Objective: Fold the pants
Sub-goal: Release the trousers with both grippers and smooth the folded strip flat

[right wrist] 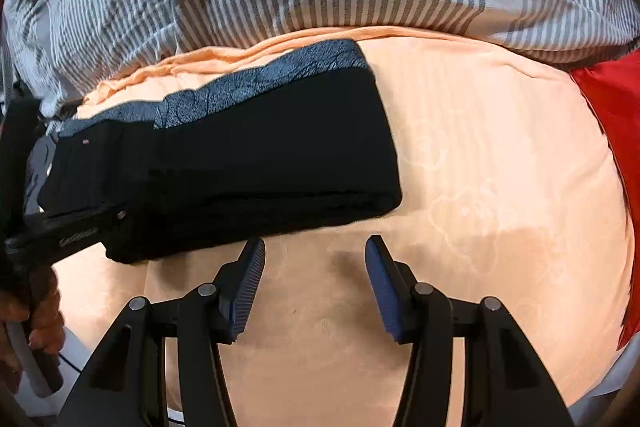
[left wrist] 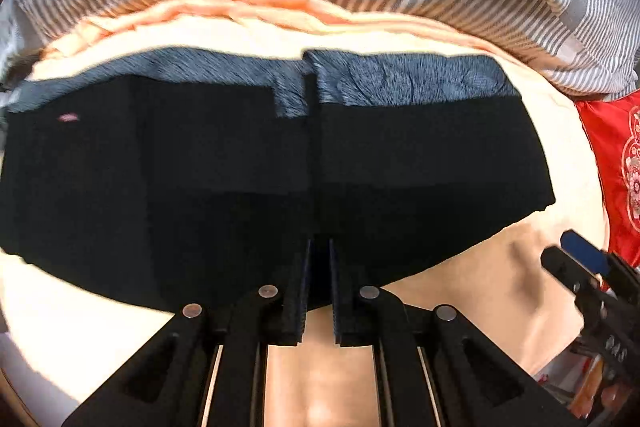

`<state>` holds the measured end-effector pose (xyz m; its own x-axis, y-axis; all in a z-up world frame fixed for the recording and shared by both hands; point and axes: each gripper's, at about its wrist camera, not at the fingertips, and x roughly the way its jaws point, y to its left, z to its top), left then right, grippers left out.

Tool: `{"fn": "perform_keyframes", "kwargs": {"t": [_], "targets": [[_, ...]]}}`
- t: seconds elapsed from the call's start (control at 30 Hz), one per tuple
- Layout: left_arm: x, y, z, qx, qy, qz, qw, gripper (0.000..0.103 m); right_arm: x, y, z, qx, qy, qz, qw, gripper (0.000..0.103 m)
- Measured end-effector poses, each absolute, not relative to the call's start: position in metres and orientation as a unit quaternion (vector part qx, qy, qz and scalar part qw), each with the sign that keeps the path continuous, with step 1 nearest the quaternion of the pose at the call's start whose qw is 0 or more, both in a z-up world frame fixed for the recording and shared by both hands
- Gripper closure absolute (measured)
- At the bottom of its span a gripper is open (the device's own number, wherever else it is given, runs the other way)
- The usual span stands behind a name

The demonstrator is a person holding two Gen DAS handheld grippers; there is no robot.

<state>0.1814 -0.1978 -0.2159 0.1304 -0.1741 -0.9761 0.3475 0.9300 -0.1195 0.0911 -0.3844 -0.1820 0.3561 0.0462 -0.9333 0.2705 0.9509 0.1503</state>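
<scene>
On the bed's near side, our left gripper [left wrist: 319, 259] pinches the folded pants' [right wrist: 260, 167] near edge; right gripper [right wrist: 315, 259] hovers wide open. We'd lift evenly, keeping layers stacked.

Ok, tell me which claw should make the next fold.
Left. The left claw is already at the near edge of the black pants, fingers close together on the fabric. The right claw is open over the peach sheet.

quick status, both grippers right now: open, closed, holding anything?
Left gripper: nearly shut, pinching the near edge of the black pants.
Right gripper: open, empty, over the peach blanket, beside the pants.
</scene>
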Motion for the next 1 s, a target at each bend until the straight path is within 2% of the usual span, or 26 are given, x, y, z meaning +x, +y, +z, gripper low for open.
{"fn": "perform_keyframes", "kwargs": {"t": [0.2,0.33,0.47,0.6,0.67,0.7,0.73,0.8,1.0], "targets": [[0.205,-0.223,-0.19,0.057,0.599,-0.187,0.776,0.094,0.111,-0.404,-0.172,0.152,0.548,-0.082,0.818,0.046],[0.226,-0.248,-0.219,0.072,0.607,-0.161,0.775,0.094,0.127,-0.416,-0.175,0.173,0.544,-0.086,0.817,0.046],[0.226,-0.243,-0.252,0.069,0.635,-0.128,0.759,0.094,0.142,-0.415,-0.183,0.186,0.546,-0.072,0.814,0.046],[0.218,-0.242,-0.255,0.084,0.628,-0.125,0.763,0.093,0.151,-0.411,-0.216,0.198,0.571,-0.056,0.795,0.034],[0.217,-0.246,-0.256,0.1,0.628,-0.123,0.762,0.093,0.152,-0.403,-0.226,0.17,0.572,-0.049,0.801,0.032],[0.218,-0.247,-0.256,0.103,0.628,-0.121,0.762,0.093,0.152,-0.398,-0.226,0.157,0.571,-0.043,0.805,0.025],[0.217,-0.247,-0.255,0.103,0.628,-0.118,0.762,0.093,0.152,-0.392,-0.226,0.141,0.573,-0.04,0.806,0.024],[0.216,-0.245,-0.251,0.092,0.627,-0.112,0.766,0.093,0.152,-0.388,-0.225,0.124,0.577,-0.039,0.806,0.024],[0.196,-0.23,-0.218,0.054,0.608,-0.107,0.785,0.093,0.15,-0.403,-0.222,0.165,0.578,-0.015,0.799,0.024]]}}
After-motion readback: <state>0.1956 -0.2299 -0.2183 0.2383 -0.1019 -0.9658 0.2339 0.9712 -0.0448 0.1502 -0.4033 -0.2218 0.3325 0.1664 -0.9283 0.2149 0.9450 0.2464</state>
